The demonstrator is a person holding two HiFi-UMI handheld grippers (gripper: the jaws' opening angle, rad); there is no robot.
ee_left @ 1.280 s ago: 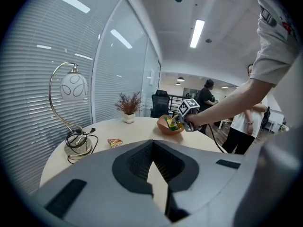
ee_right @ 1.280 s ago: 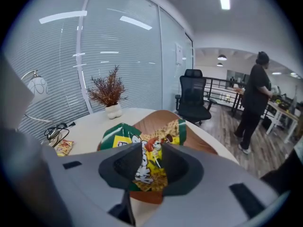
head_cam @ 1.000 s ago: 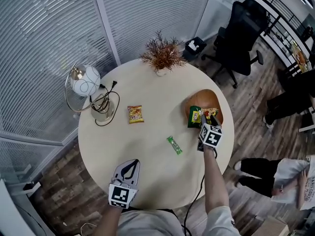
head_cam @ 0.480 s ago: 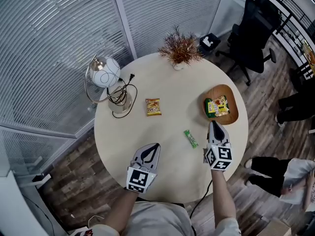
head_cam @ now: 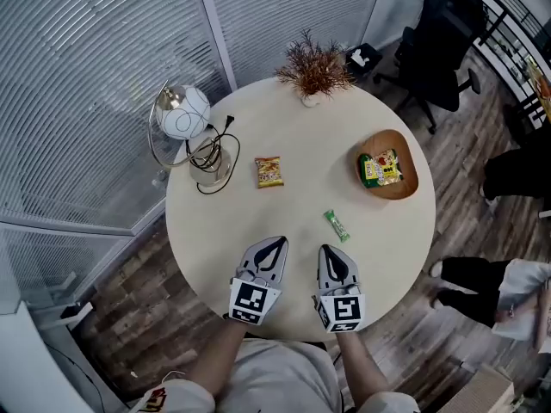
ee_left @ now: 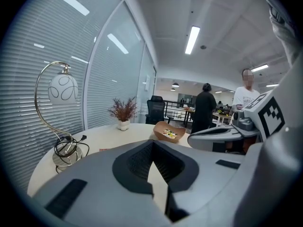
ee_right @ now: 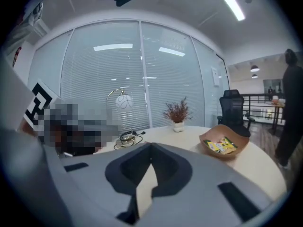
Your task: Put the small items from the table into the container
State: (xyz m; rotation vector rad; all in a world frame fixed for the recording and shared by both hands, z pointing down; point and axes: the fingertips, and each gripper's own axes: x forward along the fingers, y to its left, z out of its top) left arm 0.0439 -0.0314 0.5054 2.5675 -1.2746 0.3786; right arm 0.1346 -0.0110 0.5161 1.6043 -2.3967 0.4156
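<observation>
A wooden bowl [head_cam: 407, 149] stands at the table's right side with green and yellow snack packets [head_cam: 380, 168] in it. A green bar [head_cam: 337, 225] lies on the table between the bowl and my grippers. Farther back, near the middle, lies an orange snack packet [head_cam: 269, 171]. My left gripper [head_cam: 275, 243] and right gripper [head_cam: 328, 250] hover side by side over the near edge, both shut and empty. In the right gripper view the jaws [ee_right: 151, 148] meet with the bowl [ee_right: 222, 148] ahead to the right. From the left gripper [ee_left: 152, 144] the bowl [ee_left: 169, 131] shows far off.
A globe lamp [head_cam: 182, 120] with a coiled cable [head_cam: 210, 151] stands at the table's left edge, and a dried plant in a small pot [head_cam: 313, 65] at the far edge. An office chair [head_cam: 443, 24] is beyond the table. People stand on the right [ee_left: 205, 109].
My right gripper drew back from the bowl to the near edge beside the left gripper, and its jaws went from open to shut. The packets stay in the bowl. The left gripper barely moved.
</observation>
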